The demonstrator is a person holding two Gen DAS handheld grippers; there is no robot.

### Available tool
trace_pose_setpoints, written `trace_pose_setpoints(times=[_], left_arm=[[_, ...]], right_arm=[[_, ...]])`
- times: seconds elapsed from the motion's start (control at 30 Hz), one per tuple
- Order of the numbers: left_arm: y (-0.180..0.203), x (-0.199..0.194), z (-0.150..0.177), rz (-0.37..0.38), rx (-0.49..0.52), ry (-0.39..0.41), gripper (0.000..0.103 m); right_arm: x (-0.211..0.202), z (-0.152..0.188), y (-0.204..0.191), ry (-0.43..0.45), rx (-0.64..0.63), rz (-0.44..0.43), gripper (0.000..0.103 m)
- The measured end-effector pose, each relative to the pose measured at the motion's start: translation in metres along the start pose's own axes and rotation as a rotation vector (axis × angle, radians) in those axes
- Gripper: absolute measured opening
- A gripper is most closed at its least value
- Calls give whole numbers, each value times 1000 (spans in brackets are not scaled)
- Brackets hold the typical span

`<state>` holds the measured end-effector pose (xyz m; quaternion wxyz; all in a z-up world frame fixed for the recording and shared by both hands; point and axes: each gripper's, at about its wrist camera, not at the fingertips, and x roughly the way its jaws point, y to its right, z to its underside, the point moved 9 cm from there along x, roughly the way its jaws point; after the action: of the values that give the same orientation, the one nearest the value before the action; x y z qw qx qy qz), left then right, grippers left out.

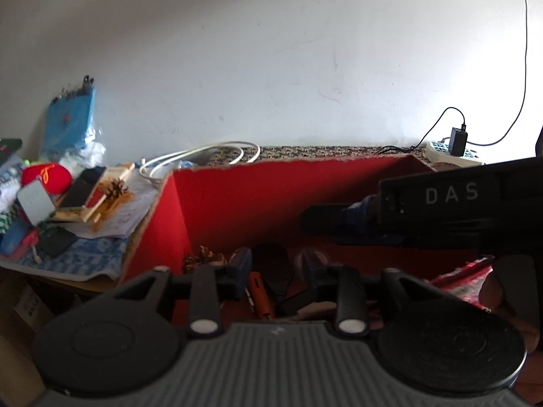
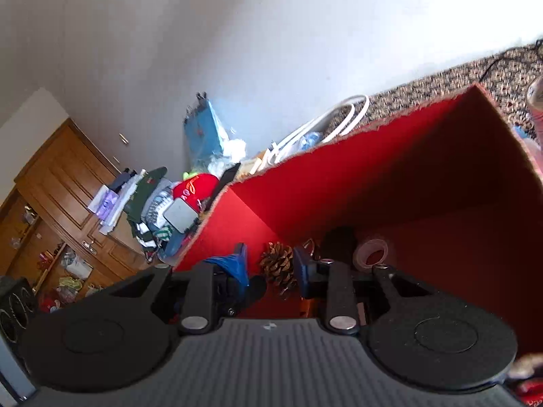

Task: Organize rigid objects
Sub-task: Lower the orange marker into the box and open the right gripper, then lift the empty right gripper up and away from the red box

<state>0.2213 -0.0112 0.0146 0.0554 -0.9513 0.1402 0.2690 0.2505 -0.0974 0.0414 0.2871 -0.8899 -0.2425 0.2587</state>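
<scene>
We hold both tools inside the red-lined cardboard box (image 2: 373,169). Our left tool (image 1: 276,266) stands spread, empty, above an orange-handled item (image 1: 259,296) on the box floor. Our right tool (image 2: 271,264) is parted too, pinching nothing; the pine cone (image 2: 279,264) lies just beyond it, a tape roll (image 2: 371,254) farther right. Several things are boxed already. Beyond, the cluttered tabletop (image 1: 68,257) holds a phone (image 1: 83,188) and another pine cone (image 1: 117,188), probably left to sort.

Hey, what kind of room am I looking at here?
Probably a lived-in bedroom or spare room at home: a brown wooden wardrobe, a heap of folded clothes, and a white power strip against the plain wall.
</scene>
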Motion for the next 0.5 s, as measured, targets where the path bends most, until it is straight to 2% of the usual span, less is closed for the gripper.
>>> trace_pose_setpoints(times=[0.3, 0.37, 0.5], left_arm=[[22, -42, 3, -34, 26, 30, 41], [25, -51, 4, -19, 14, 28, 44], [36, -69, 6, -3, 11, 55, 44]], right_arm=[[-47, 11, -19, 99, -85, -27, 14], [-56, 15, -20, 118, -87, -30, 14], [-75, 24, -17, 132, -51, -70, 14]])
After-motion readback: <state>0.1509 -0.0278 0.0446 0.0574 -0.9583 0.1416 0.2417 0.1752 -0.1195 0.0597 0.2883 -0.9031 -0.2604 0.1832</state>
